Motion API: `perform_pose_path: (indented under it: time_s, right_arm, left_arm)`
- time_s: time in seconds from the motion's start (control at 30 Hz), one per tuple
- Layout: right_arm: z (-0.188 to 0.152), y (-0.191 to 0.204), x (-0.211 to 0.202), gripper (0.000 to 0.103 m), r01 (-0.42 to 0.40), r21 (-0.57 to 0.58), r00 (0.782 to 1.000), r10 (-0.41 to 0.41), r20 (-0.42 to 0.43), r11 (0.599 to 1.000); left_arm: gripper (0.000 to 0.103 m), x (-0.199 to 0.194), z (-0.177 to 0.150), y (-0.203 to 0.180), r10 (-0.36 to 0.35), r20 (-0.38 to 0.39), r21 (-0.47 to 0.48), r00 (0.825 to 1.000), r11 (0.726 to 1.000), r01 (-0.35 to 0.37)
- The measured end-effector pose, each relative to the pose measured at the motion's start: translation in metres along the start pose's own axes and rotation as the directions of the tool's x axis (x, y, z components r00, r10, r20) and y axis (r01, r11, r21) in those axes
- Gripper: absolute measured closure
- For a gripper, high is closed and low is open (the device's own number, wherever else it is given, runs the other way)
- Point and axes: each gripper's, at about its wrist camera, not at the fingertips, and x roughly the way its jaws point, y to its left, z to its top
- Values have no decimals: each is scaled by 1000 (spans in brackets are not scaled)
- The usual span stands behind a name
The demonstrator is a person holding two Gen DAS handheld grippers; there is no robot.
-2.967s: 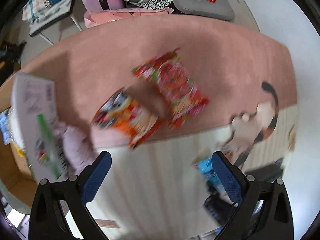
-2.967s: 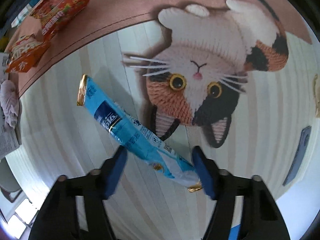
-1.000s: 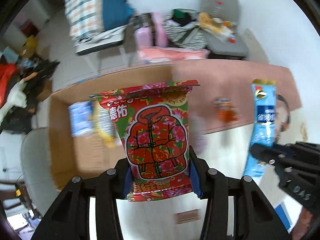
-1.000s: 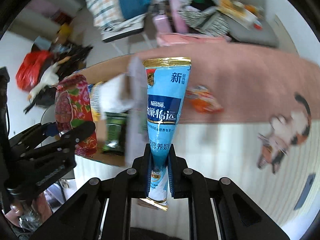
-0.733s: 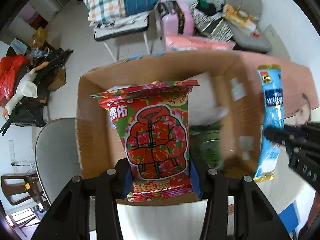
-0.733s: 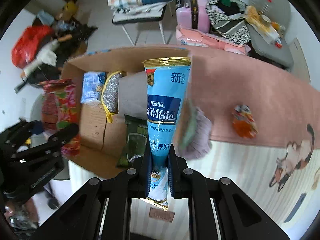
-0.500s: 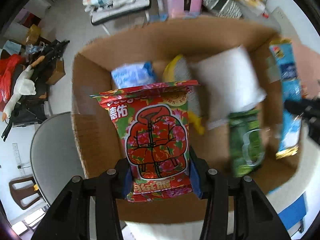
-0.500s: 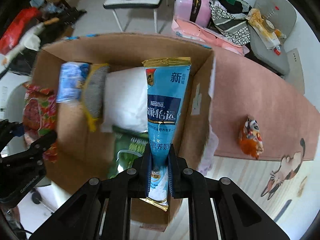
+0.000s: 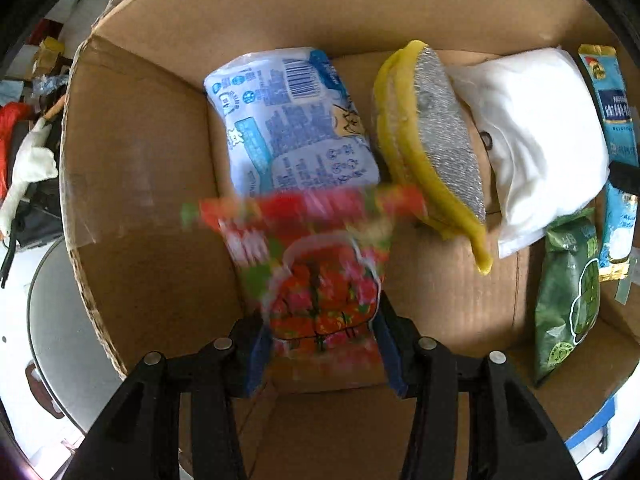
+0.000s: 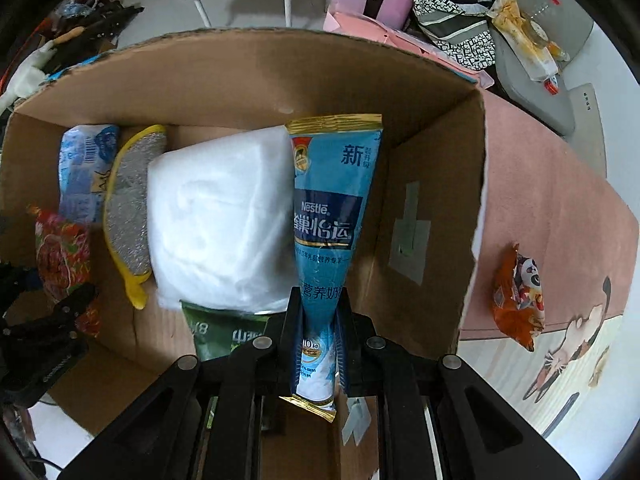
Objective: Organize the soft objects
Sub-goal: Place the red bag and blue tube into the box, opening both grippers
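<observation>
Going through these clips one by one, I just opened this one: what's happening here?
A person is packing soft packets into a cardboard box, one claw in each hand. The right claw is shut on a long blue packet hanging over the box. The left claw has just been opening, and its blurred red packet sits between the pads, apparently being let go. An orange packet lies outside on the rug.

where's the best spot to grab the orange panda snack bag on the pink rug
Take the orange panda snack bag across its narrow width near the crimped top seal, coming straight down from above. It lies flat on the pink rug, clear of the cardboard box, and the puffy middle would likely slip.
</observation>
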Motion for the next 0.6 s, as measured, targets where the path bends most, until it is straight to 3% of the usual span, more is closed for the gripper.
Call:
perform_pose_path:
  time_s: [0.1,0.17,0.23,0.4,0.47,0.6]
  right_arm:
    - [0,0,-1,67,-18,3,1000,18,-15,1000]
    - [-3,1,-7,38,-36,8,999,36,1,999]
    - [-6,1,-13,32,-61,15,998,61,10,998]
    - [-25,6,-31,29,-85,11,996,85,37,996]
    - [-37,10,-41,18,-93,-3,994,93,59,996]
    - [-69,21,-60,10,-118,-4,988,118,101,993]
  left_arm:
    - [51,-6,1,14,-61,5,-64,998,996,61]
    - [46,-15,0,22,-87,30,-98,996,991,89]
    - [42,-28,-3,26,-102,66,-120,993,987,109]
    - [42,-56,-19,32,-123,134,-152,983,978,143]
    - [42,-67,-28,32,-137,158,-164,978,973,163]
    - [42,-93,-46,24,-120,219,-179,968,970,161]
